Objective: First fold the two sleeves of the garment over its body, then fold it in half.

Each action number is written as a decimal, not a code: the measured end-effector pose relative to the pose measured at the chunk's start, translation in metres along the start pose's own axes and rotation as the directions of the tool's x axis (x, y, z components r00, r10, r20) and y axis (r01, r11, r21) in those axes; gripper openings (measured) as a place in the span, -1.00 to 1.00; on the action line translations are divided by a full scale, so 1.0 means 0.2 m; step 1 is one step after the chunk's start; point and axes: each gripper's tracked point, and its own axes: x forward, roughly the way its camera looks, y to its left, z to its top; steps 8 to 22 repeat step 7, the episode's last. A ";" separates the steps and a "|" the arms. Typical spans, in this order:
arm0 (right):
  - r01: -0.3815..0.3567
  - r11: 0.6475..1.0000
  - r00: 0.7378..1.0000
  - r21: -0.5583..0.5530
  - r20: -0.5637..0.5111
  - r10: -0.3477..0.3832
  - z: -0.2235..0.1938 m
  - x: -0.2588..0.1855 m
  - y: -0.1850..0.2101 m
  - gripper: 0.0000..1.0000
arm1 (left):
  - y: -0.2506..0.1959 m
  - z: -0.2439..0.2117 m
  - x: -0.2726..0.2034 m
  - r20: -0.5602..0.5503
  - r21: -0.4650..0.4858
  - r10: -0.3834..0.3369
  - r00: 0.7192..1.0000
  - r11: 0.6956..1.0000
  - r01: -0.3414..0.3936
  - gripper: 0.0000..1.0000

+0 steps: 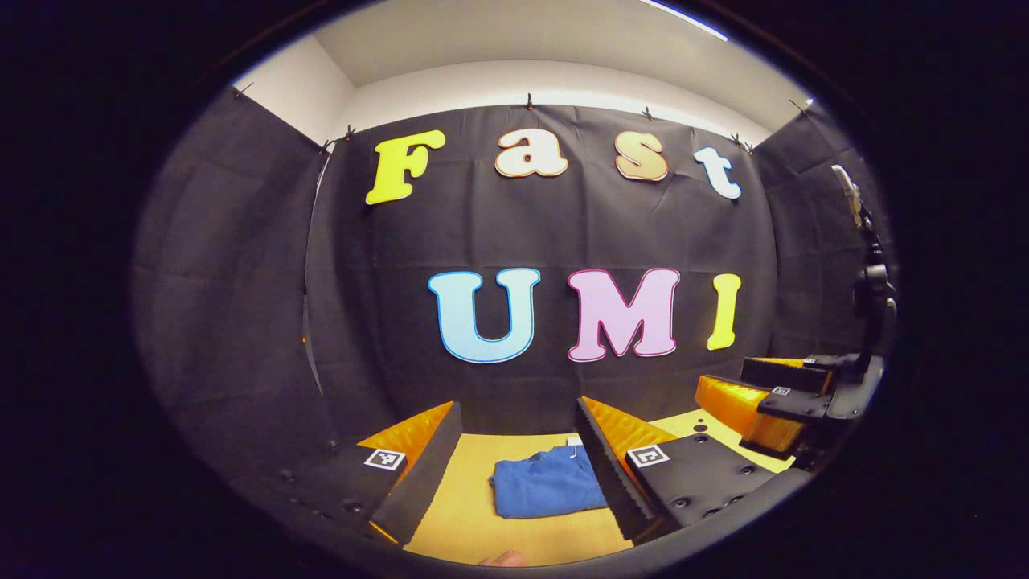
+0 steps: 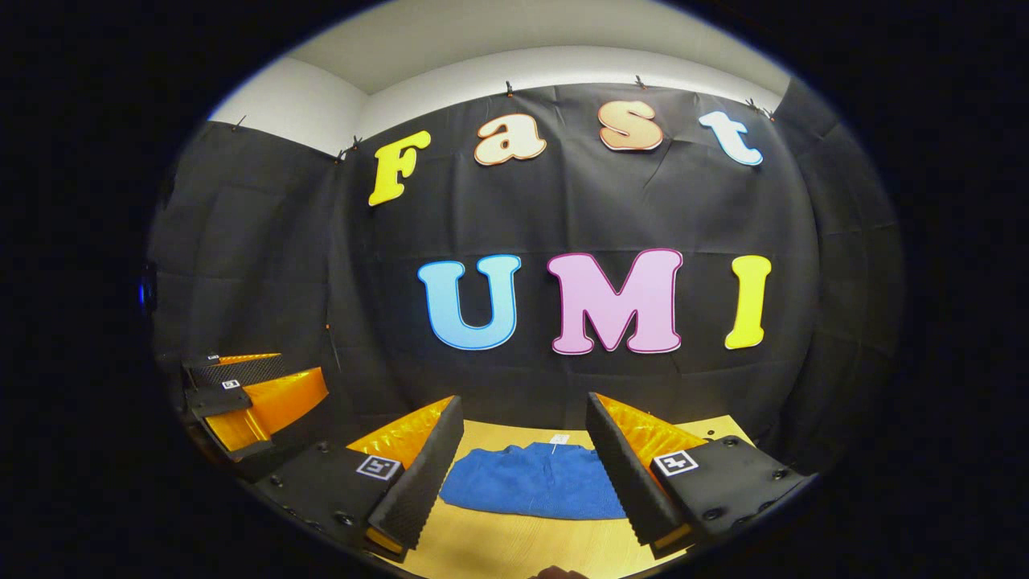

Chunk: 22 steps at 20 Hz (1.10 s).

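Folded blue cloth garment (image 1: 548,483) (image 2: 534,481) flat on light wooden table (image 1: 474,523) (image 2: 514,547), near far wall. Left gripper (image 1: 518,462) spread wide, empty, raised above garment. Right gripper (image 2: 524,466) likewise spread, empty.

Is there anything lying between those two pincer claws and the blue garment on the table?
No. In the right gripper view, bare wooden table lies between the right gripper and the blue garment. The left gripper view shows the same before the left gripper.

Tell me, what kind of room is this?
Probably a small recording booth rather than a home: black cloth wall hangs clipped on three sides, a blue garment lies on a bare wooden table, and two handheld grippers, left gripper and right gripper, hover open.
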 end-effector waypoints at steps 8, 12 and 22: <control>0.006 0.989 0.995 -0.148 0.104 0.010 0.17 -0.20 -0.20 0.75 | -0.21 0.01 -0.01 -0.022 -0.046 -0.051 0.998 0.998 0.050 0.65; 0.006 0.989 0.995 -0.148 0.104 0.010 0.17 -0.20 -0.20 0.75 | -0.21 0.01 -0.01 -0.022 -0.046 -0.051 0.998 0.998 0.050 0.65; 0.006 0.989 0.995 -0.148 0.104 0.010 0.17 -0.20 -0.20 0.75 | -0.21 0.01 -0.01 -0.022 -0.046 -0.051 0.998 0.998 0.050 0.65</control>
